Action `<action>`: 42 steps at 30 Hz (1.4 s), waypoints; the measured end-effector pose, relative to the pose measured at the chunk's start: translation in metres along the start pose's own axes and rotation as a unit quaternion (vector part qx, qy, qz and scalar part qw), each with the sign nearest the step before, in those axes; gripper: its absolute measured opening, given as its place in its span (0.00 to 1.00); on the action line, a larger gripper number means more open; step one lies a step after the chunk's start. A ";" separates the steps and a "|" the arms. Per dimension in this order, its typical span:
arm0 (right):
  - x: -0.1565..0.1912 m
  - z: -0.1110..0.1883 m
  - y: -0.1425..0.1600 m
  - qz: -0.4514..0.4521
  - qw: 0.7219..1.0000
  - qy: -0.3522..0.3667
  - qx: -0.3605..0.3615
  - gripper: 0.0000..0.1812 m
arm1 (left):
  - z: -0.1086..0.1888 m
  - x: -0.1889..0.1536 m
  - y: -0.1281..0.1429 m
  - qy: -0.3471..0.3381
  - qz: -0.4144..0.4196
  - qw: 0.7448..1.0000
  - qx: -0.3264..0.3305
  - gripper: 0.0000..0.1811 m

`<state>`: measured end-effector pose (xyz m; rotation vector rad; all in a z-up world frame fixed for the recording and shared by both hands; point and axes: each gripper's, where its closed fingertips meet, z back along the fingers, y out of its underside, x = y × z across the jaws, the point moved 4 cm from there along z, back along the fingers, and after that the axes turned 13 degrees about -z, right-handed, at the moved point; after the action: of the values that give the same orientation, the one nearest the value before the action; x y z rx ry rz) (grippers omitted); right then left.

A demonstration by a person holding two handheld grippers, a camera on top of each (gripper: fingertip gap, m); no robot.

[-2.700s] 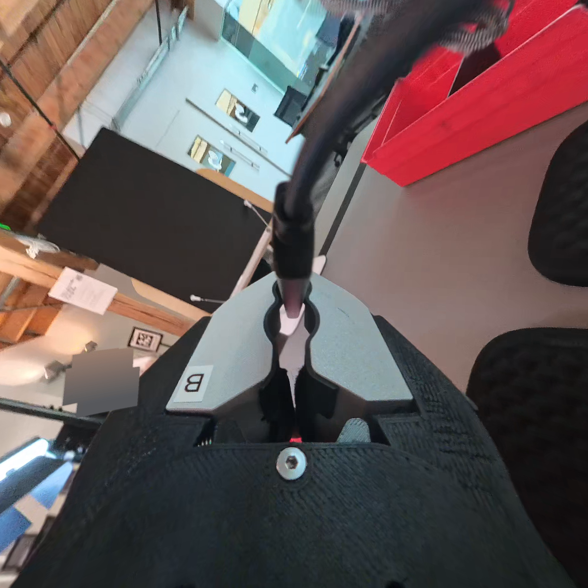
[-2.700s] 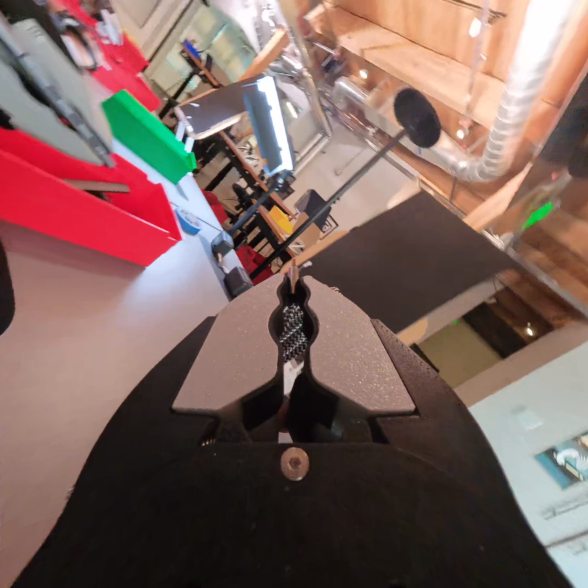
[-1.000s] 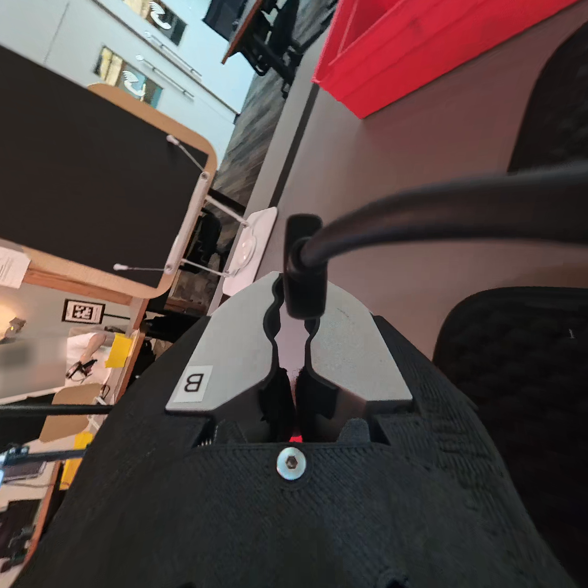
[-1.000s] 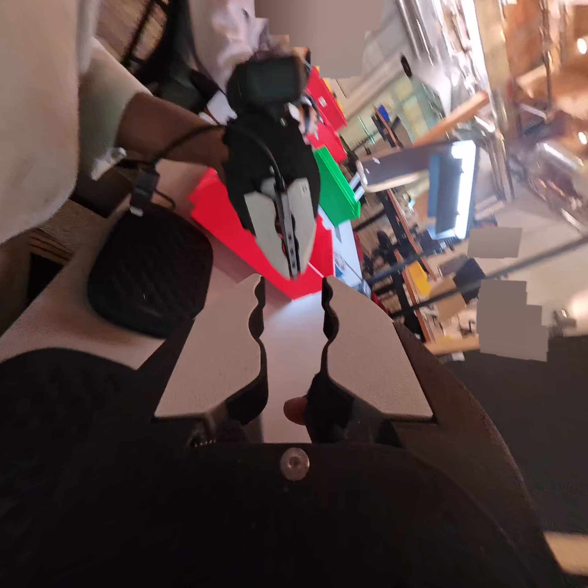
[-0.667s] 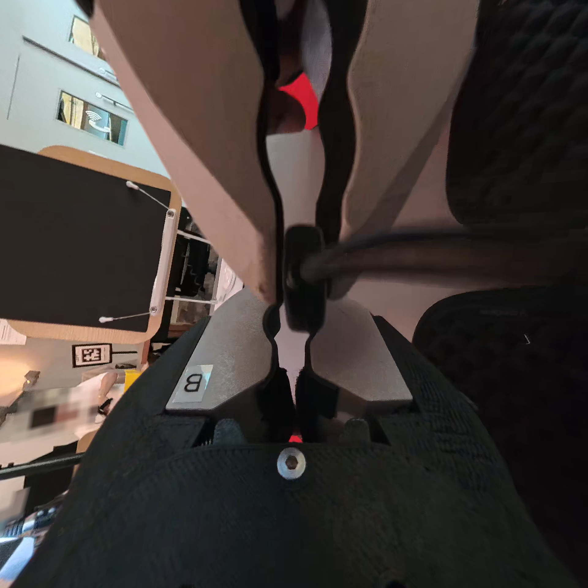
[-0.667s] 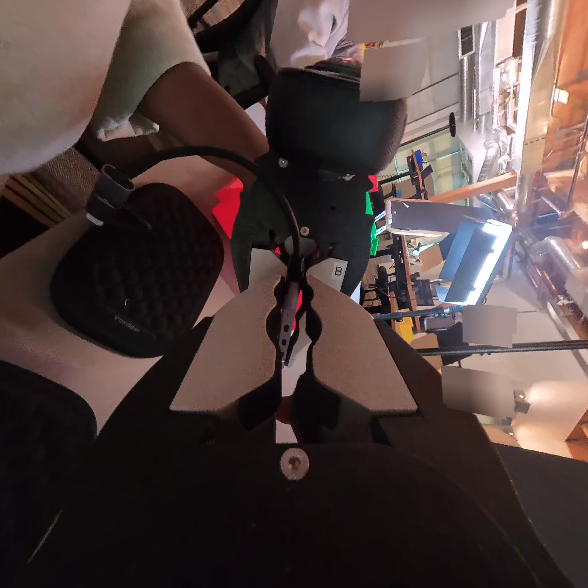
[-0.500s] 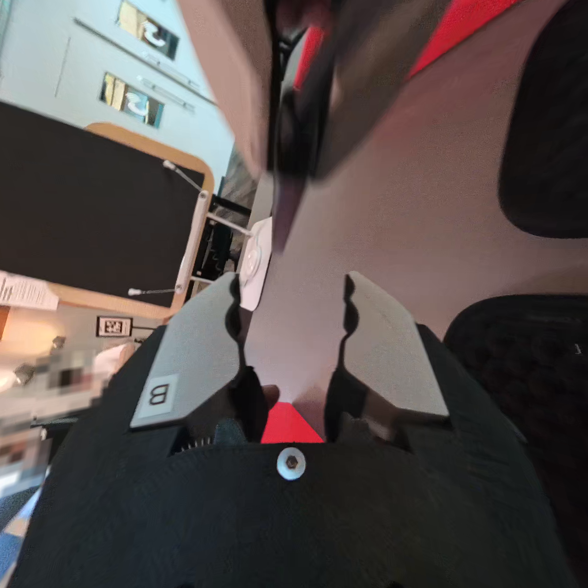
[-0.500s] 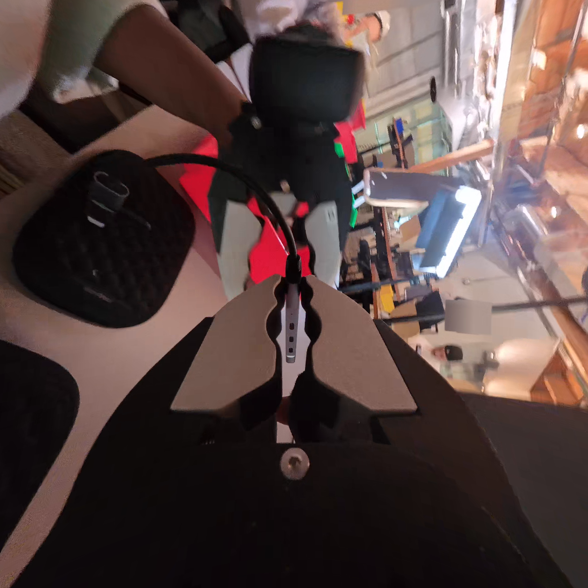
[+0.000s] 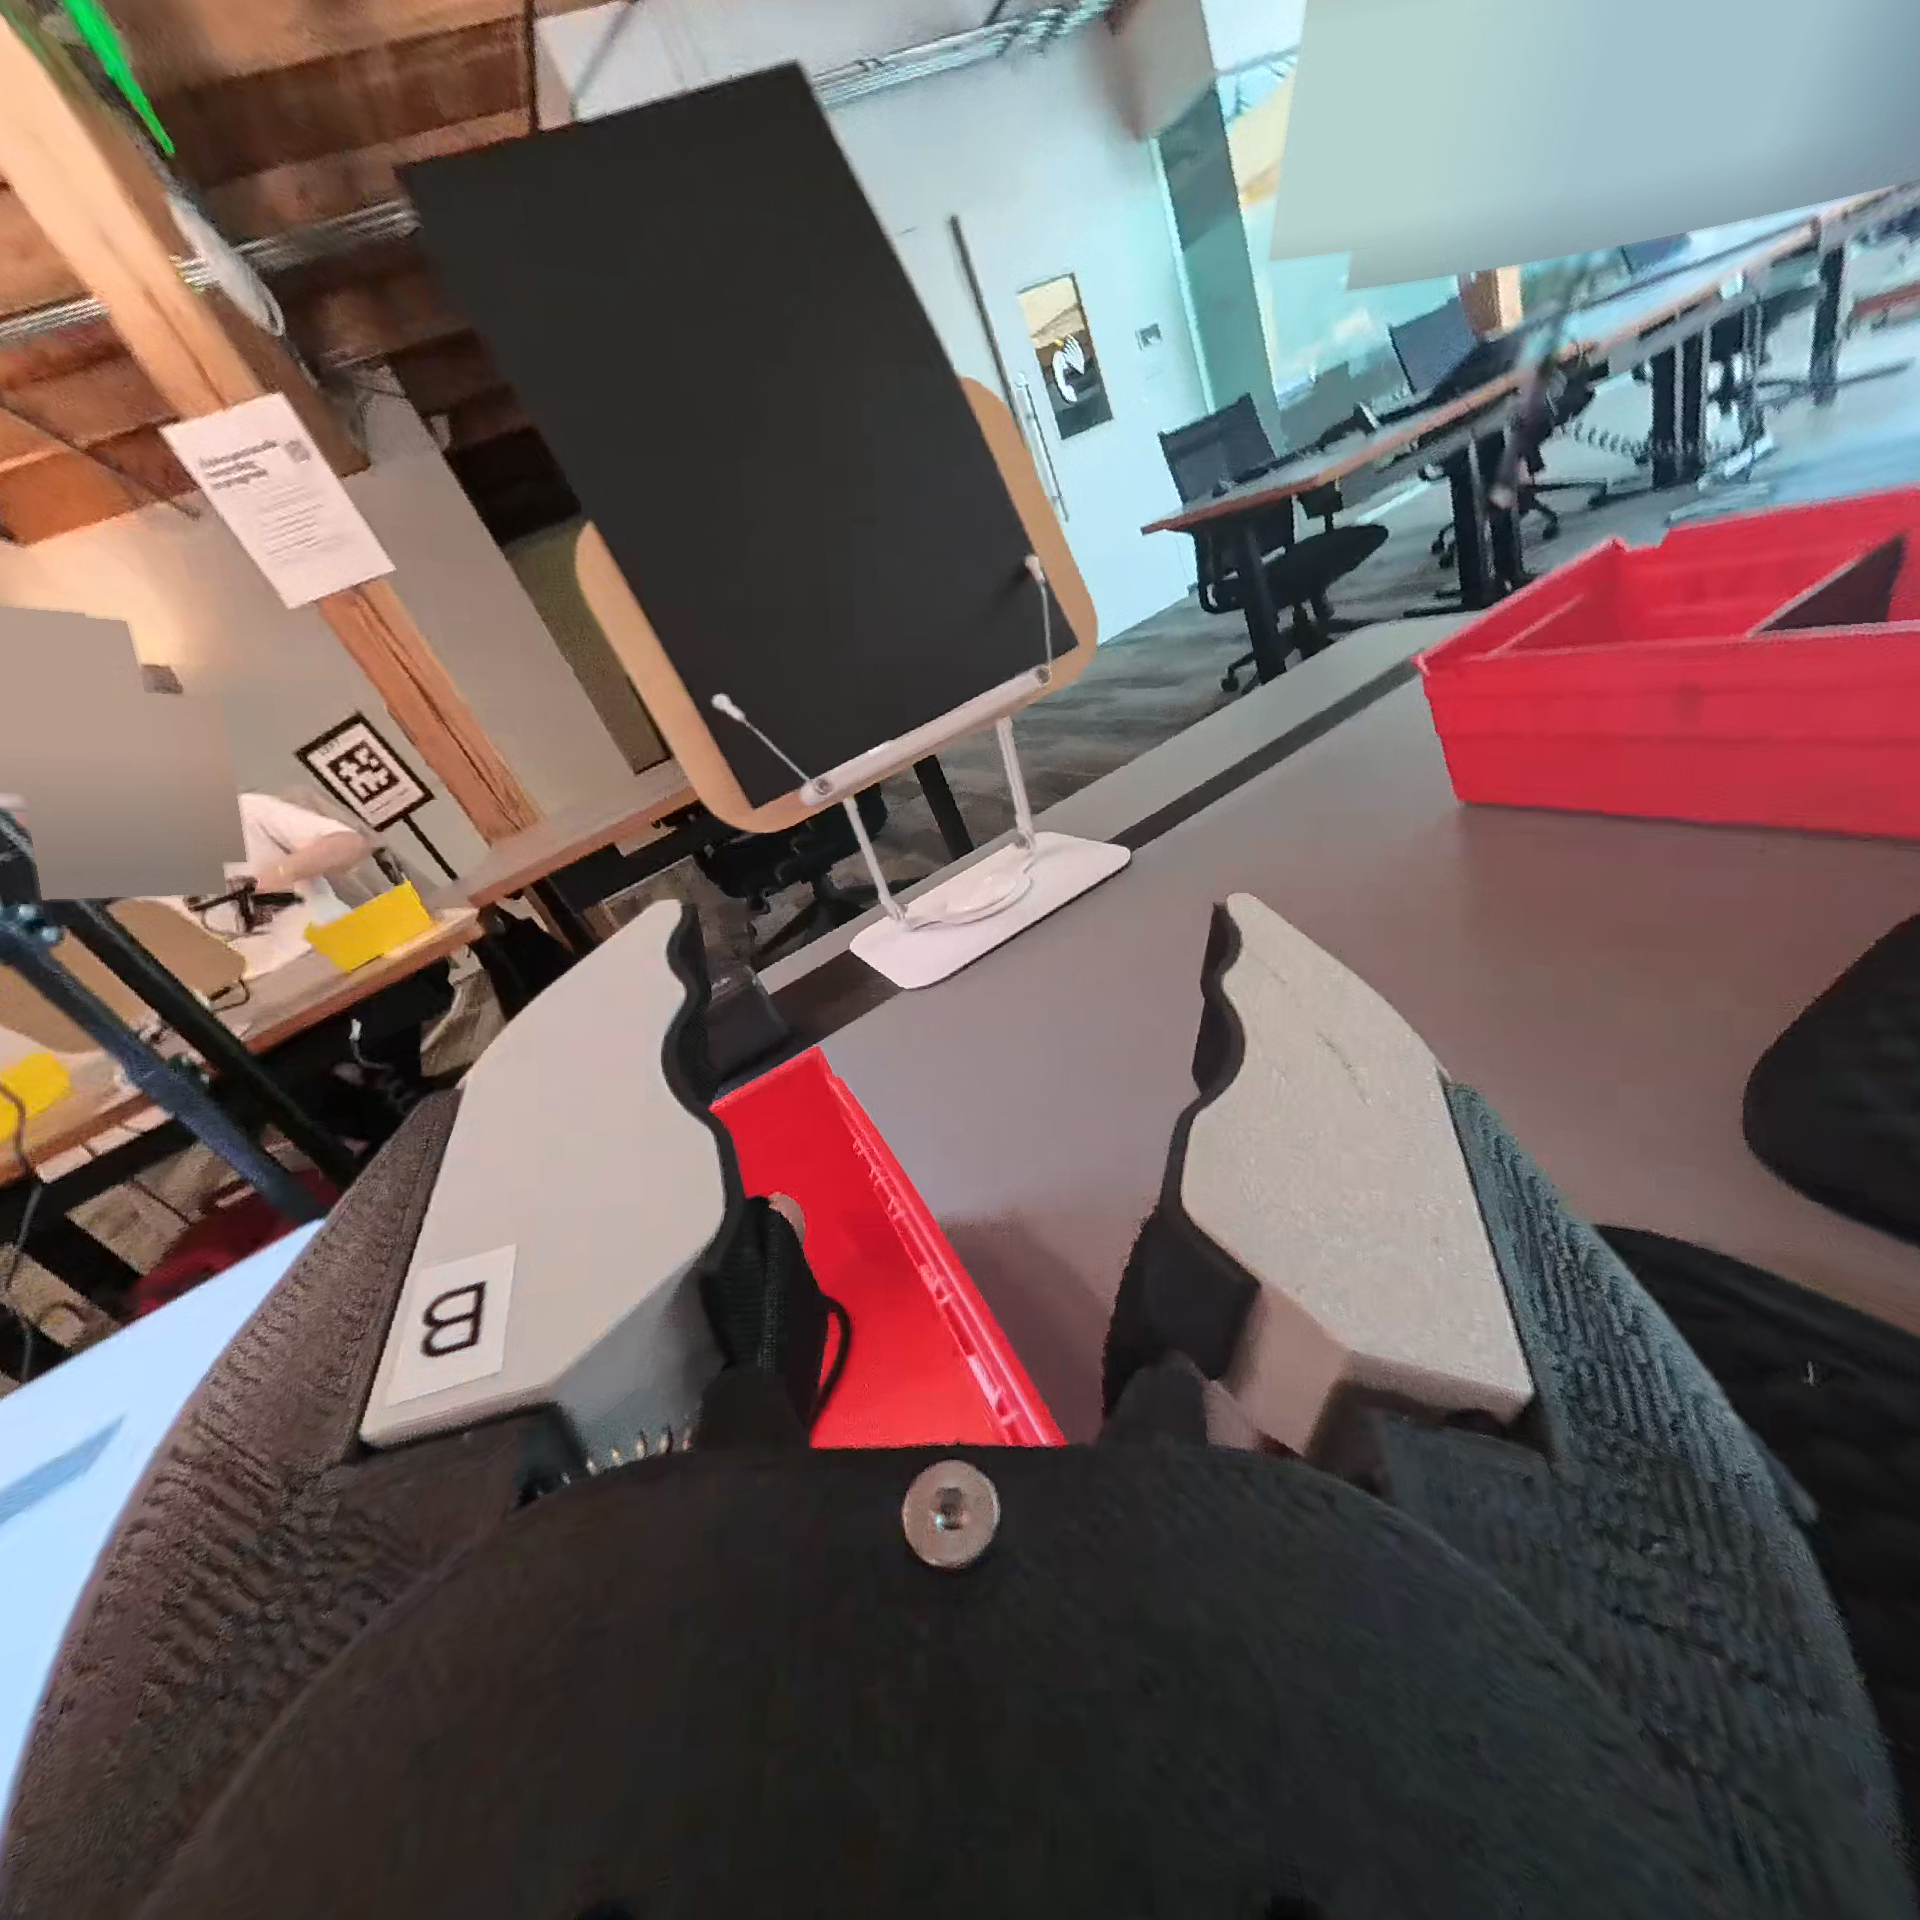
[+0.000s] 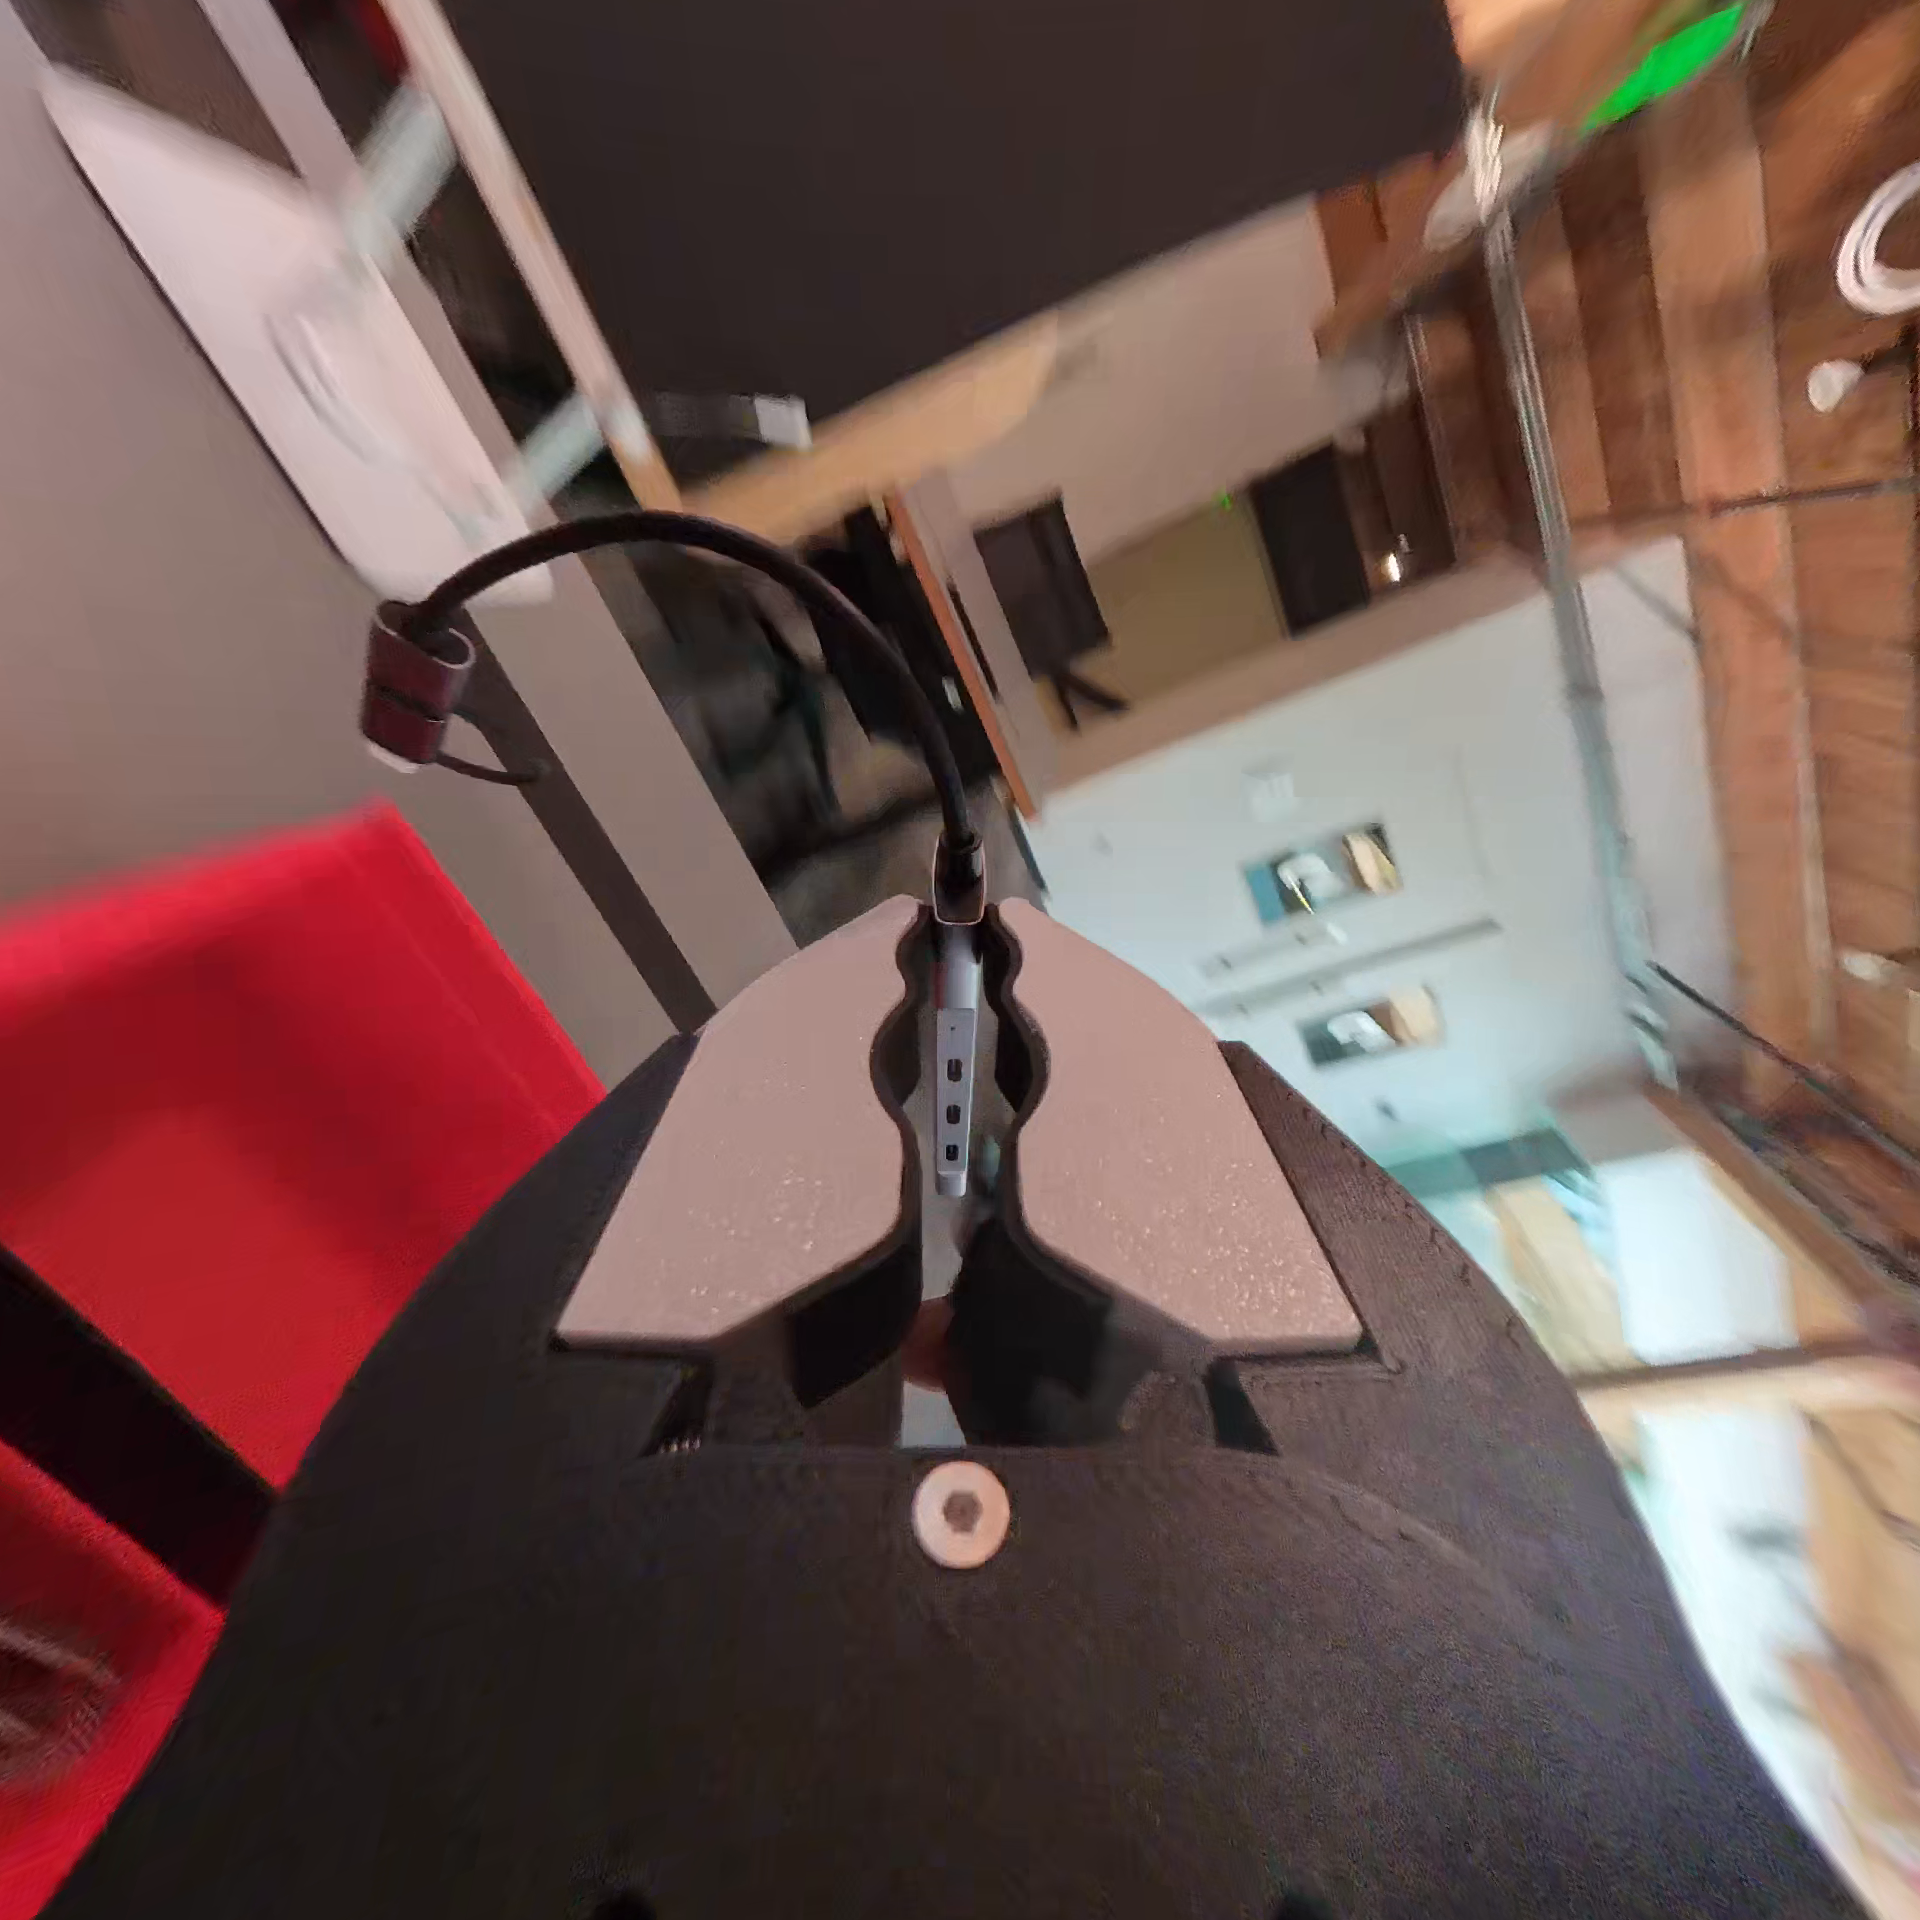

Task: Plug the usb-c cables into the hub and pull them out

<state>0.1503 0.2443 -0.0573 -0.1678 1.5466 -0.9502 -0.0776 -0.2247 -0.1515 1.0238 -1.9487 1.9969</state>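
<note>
Clamping the hub (image 10: 957, 1081) in the right gripper (image 10: 958, 920), left gripper (image 9: 951, 930) empty.

Right jaws pinched tight on the slim grey hub, held edge-on w/ its row of small ports facing the cam; short black cable (image 10: 727, 582) arcing out of the hub's far end, looping over to the left, ending in a dark plug (image 10: 416, 691) hanging free in the air, not plugged into anything. Red bin (image 10: 239, 1091) blurred at lower left of the right wrist view. Left jaws spread wide apart, nothing between them, hovering over the dark table (image 9: 1403, 935); red tray (image 9: 894, 1278) seen thru the gap, bigger red bin (image 9: 1683, 717) at the far right, black pad (image 9: 1849, 1101) at the right edge, black board on a white stand (image 9: 748, 436) at the table's far edge.
</note>
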 end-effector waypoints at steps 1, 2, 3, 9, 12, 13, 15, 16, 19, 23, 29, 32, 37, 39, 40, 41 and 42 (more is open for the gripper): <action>-0.007 -0.001 0.017 0.030 0.999 0.018 0.037 0.05 | 0.003 0.003 0.000 -0.011 0.010 1.000 -0.008 0.49; -0.011 -0.003 0.032 0.061 0.995 0.033 0.070 0.04 | 0.006 0.007 0.000 -0.022 0.018 0.999 -0.019 0.49; -0.012 -0.004 0.044 0.090 0.990 0.041 0.098 0.04 | 0.008 0.009 -0.001 -0.031 0.024 0.999 -0.030 0.48; 0.036 -0.027 0.082 0.247 0.950 0.004 0.190 0.05 | 0.013 0.017 -0.008 -0.056 0.024 0.997 -0.057 0.44; 0.077 -0.041 0.092 0.271 0.941 -0.052 0.198 0.05 | 0.011 0.015 -0.008 -0.052 0.000 0.998 -0.043 0.43; 0.091 -0.046 0.095 0.258 0.944 -0.076 0.193 0.05 | 0.011 0.015 -0.007 -0.054 -0.006 0.998 -0.037 0.43; 0.113 -0.054 0.100 0.200 0.951 -0.137 0.190 0.05 | 0.011 0.015 -0.007 -0.054 -0.017 0.998 -0.029 0.42; 0.122 -0.056 0.104 0.161 0.951 -0.173 0.200 0.05 | 0.012 0.014 -0.007 -0.051 -0.020 0.998 -0.028 0.42; 0.134 -0.065 0.119 0.047 0.936 -0.247 0.247 0.05 | 0.014 0.014 -0.006 -0.048 -0.024 0.998 -0.022 0.42; 0.143 -0.075 0.135 -0.128 0.896 -0.318 0.282 0.05 | 0.017 0.016 -0.003 -0.046 -0.020 0.999 -0.011 0.40; 0.135 -0.087 0.140 -0.220 0.880 -0.299 0.295 0.14 | 0.022 0.021 -0.002 -0.049 -0.026 0.998 0.001 0.39; 0.127 -0.089 0.143 -0.209 0.892 -0.263 0.302 0.15 | 0.024 0.025 0.000 -0.052 -0.029 0.998 0.011 0.39; 0.125 -0.093 0.145 -0.178 0.906 -0.249 0.293 0.06 | 0.026 0.029 0.000 -0.060 -0.033 0.998 0.008 0.39; 0.131 -0.096 0.147 -0.174 0.900 -0.263 0.303 0.09 | 0.026 0.029 -0.001 -0.060 -0.037 0.997 0.008 0.39; 0.132 -0.099 0.148 -0.172 0.899 -0.264 0.304 0.10 | 0.025 0.029 -0.001 -0.060 -0.039 0.997 0.009 0.39; 0.132 -0.102 0.149 -0.172 0.901 -0.257 0.306 0.13 | 0.025 0.029 -0.001 -0.060 -0.042 0.997 0.011 0.39; 0.131 -0.106 0.150 -0.173 0.902 -0.248 0.308 0.15 | 0.025 0.028 -0.001 -0.061 -0.044 0.997 0.013 0.39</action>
<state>0.0870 0.3118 -0.2627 -0.2150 0.7067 -1.5001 -0.0893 -0.2577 -0.1364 1.2430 -1.9028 1.9607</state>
